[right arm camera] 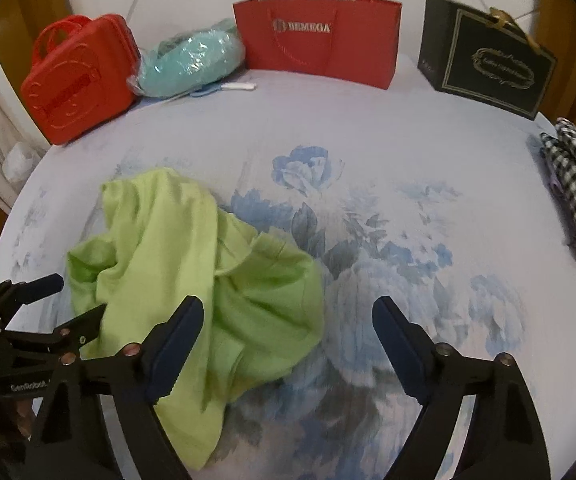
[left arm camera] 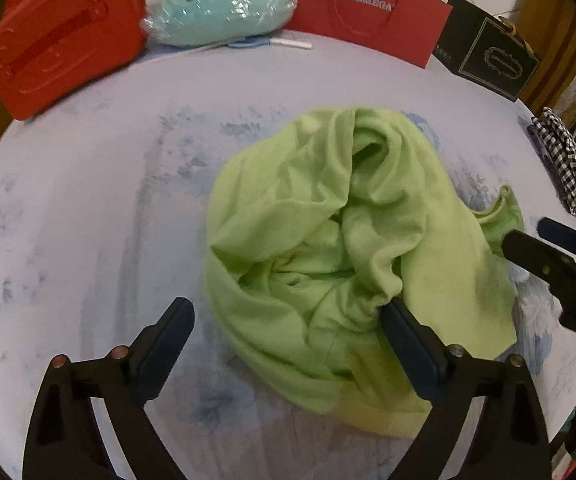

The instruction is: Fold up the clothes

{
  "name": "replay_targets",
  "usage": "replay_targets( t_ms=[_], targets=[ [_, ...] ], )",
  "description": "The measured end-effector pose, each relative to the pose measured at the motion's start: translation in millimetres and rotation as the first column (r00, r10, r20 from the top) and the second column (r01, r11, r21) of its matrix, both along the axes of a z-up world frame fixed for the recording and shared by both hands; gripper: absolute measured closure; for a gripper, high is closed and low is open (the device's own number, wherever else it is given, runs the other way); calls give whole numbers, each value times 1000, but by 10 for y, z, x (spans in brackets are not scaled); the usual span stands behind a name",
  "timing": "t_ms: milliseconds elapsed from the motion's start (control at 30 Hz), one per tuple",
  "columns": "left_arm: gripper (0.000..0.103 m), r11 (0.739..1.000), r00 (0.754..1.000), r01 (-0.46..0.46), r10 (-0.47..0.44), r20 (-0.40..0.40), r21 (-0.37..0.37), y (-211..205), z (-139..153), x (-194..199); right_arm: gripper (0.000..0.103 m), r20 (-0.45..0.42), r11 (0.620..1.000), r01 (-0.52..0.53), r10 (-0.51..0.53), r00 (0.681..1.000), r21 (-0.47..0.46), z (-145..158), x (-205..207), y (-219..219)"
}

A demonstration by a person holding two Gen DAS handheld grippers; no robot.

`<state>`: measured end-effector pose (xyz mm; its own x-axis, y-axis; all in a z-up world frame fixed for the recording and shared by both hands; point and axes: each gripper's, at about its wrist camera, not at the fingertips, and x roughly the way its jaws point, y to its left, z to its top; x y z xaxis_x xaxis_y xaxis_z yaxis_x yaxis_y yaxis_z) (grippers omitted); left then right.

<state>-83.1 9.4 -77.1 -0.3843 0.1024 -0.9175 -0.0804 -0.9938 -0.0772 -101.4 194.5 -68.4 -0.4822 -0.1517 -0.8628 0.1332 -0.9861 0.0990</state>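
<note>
left hand-held gripper (left arm camera: 288,316), jaws spread and empty, hangs over the crumpled green garment (left arm camera: 340,248), its heap reaching toward 12 o'clock on the floral bed sheet (left arm camera: 88,200); right hand-held gripper (right arm camera: 288,316), also spread, has it at 10 o'clock, slightly farther.

- Red paper bag (right arm camera: 320,40), far middle: pale capitals beside a small logo, reading "BEMEGA" or "HEMEGA"; the first letter is unclear.
- Black bag (right arm camera: 488,64), far right: gold script inside an ornate frame, too small to read.
- Left gripper (right arm camera: 68,300), near left: white "SenRobot" on its body, cut off by the edge.
</note>
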Motion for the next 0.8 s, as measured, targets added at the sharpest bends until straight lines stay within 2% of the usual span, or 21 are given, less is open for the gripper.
replay_targets(
  t_ms=[33, 100, 167, 233, 267, 300, 333, 400, 433, 500, 667, 767, 800],
  targets=[
    [12, 1000, 1000, 7, -7, 6, 5, 8, -35, -14, 18, 5, 1000, -8, 8, 1000, 1, -28, -39, -7],
    [13, 1000, 1000, 21, -22, 22, 9, 19, -118, -31, 33, 21, 1000, -28, 28, 999, 2, -99, -112, -37],
    [14, 999, 999, 19, -20, 30, 29, 1, -176, -36, 74, 63, 999, -50, 51, 997, -10, -207, -163, -78],
    [18, 998, 999, 5, -7, 33, 56, -34, -202, -34, 88, 105, 997, -71, 73, 992, -22, -315, -214, -119],
    [25, 998, 999, 4, -7, 32, 69, -44, -197, -31, 92, 122, 996, -83, 86, 989, -27, -365, -228, -141],
    [44, 996, 999, 16, -18, 30, 87, -43, -173, -28, 94, 131, 995, -95, 97, 987, -28, -401, -221, -161],
    [69, 995, 999, 24, -27, 28, 97, -43, -130, -29, 96, 127, 994, -104, 106, 986, -22, -412, -212, -177],
    [91, 997, 1000, 22, -23, 17, 74, -51, -14, -32, 99, 103, 993, -116, 117, 988, -14, -378, -189, -198],
    [95, 998, 1000, 21, -21, 3, 60, -69, 63, -30, 99, 85, 993, -111, 113, 990, -26, -325, -184, -176],
    [95, 999, 998, 0, 2, -59, 32, -192, 297, -6, 99, 23, 996, -81, 82, 996, -43, -140, -173, -87],
    [95, 995, 978, -103, 100, -186, -7, -710, 838, 51, 100, -157, 995, 30, -44, 987, -96, 543, -36, 340],
    [94, 992, 975, -114, 103, -196, -46, -865, 890, 75, 100, -206, 992, 74, -94, 974, -99, 764, 111, 537],
    [90, 990, 975, -127, 113, -192, -63, -921, 866, 90, 100, -210, 991, 90, -109, 972, -99, 789, 141, 571]
  ],
)
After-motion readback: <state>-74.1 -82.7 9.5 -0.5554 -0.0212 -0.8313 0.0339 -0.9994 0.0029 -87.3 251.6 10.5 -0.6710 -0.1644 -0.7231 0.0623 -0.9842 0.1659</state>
